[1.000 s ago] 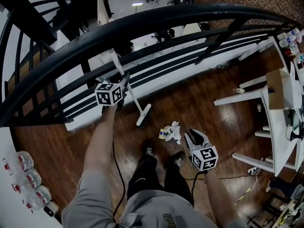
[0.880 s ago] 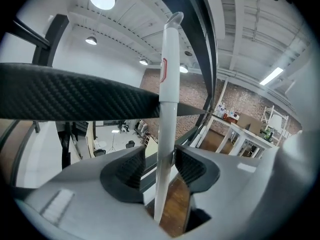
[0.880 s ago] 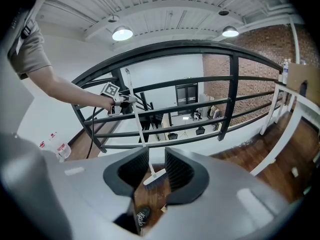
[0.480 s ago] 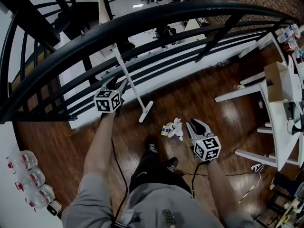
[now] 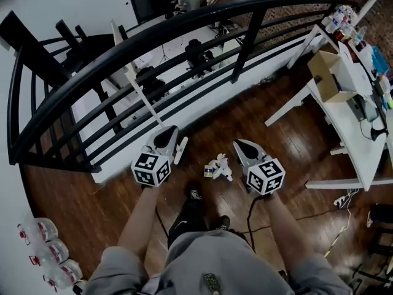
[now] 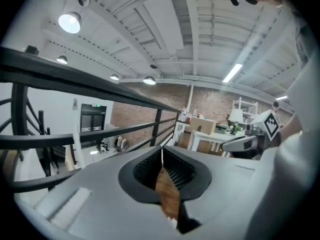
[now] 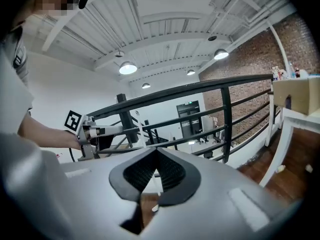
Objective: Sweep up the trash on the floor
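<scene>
Holds the left tongs [image 5: 167,138] and the right tongs [image 5: 242,146] up side by side over the floor [image 5: 264,121], both just snapped together with nothing between them, probably a ready pose with no tool in hand yet. Leaves the trash [image 5: 218,168], a small crumpled white heap, lying on the floor between the two tongs and just ahead of the shoes [image 5: 194,195]. Shows the broom [image 5: 182,149] propped against the railing [image 5: 184,26] at the floor's edge, head down just beside the left tongs, apparently within easy reach.
</scene>
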`<action>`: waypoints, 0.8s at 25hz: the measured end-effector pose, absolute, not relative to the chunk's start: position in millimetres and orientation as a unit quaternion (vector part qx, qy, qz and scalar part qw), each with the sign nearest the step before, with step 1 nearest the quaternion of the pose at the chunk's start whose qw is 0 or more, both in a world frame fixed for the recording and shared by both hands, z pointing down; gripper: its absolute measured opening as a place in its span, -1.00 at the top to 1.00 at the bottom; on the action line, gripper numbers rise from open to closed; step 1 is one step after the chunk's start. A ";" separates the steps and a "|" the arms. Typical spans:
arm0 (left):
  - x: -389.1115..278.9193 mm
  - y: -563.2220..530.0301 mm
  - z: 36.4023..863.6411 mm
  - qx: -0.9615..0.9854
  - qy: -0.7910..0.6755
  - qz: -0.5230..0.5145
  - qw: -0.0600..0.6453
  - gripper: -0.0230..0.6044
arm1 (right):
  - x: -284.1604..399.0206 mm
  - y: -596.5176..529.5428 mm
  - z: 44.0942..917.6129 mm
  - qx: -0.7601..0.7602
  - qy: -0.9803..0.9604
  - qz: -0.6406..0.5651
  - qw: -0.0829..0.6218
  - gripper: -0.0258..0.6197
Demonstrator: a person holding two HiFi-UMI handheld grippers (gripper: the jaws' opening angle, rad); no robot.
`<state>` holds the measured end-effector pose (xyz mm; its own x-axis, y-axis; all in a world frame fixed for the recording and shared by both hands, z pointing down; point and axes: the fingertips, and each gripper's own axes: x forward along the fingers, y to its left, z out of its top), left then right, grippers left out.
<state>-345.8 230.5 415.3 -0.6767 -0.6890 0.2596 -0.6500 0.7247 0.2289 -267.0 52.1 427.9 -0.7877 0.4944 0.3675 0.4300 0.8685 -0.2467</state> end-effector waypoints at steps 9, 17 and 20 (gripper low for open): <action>-195.7 122.8 300.9 0.458 -0.882 -0.059 0.099 0.88 | -163.8 37.5 317.7 -0.291 -0.944 0.064 0.144 0.92; -102.5 85.4 240.0 0.479 -0.874 -0.036 0.068 0.88 | -98.3 29.4 246.2 -0.305 -0.948 0.041 0.082 0.92; -83.4 79.2 221.8 0.474 -0.878 -0.037 0.054 0.88 | -81.0 22.5 225.8 -0.304 -0.950 0.039 0.066 0.92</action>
